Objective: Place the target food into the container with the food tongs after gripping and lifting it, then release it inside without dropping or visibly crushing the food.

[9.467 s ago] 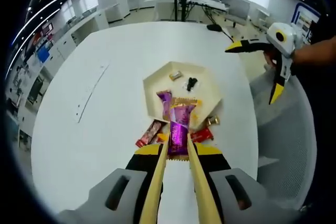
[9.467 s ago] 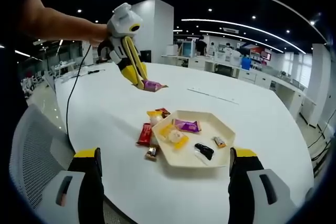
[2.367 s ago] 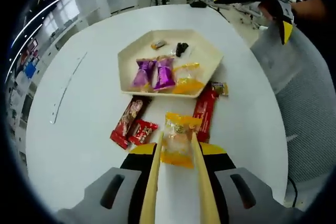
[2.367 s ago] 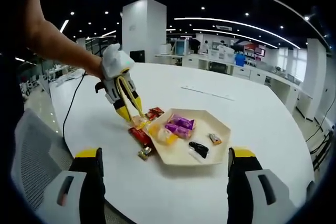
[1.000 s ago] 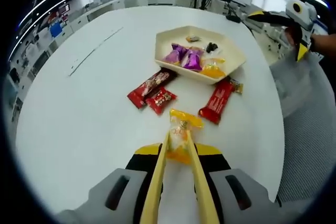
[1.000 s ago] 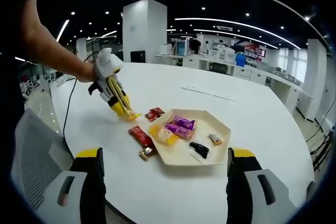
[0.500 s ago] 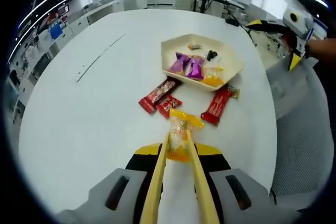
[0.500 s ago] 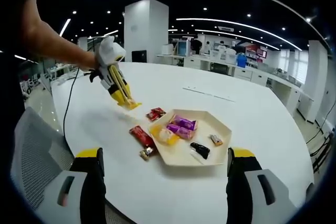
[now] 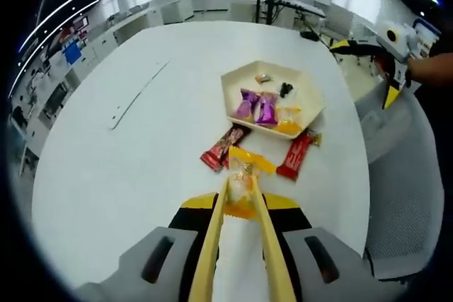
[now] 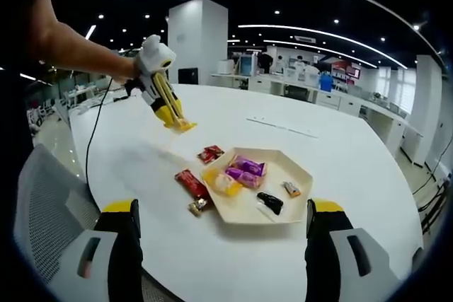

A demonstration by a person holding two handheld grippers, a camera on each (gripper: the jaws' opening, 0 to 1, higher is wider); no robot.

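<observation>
My left gripper (image 9: 243, 183) is shut on a yellow wrapped snack (image 9: 244, 175), held in the air above the white table. In the right gripper view the same gripper (image 10: 177, 124) hangs high at the left, in a person's hand, with the yellow snack (image 10: 182, 126) at its tips. The cream hexagonal tray (image 9: 311, 91) lies beyond it and holds two purple packets (image 9: 256, 107), a yellow packet (image 9: 289, 121) and small dark sweets. My right gripper (image 10: 221, 211) stands open, jaws wide, in front of the tray (image 10: 301, 183). That same right gripper (image 9: 386, 58) also appears at the upper right.
Red bars (image 9: 224, 146) and another red bar (image 9: 297, 153) lie on the table just short of the tray, with a small gold sweet (image 9: 313, 137). A grey mesh chair (image 9: 403, 175) stands at the table's right edge. Bare white table spreads to the left.
My left gripper has risen with the yellow snack, higher above the table and back from the tray. The right gripper has stayed put.
</observation>
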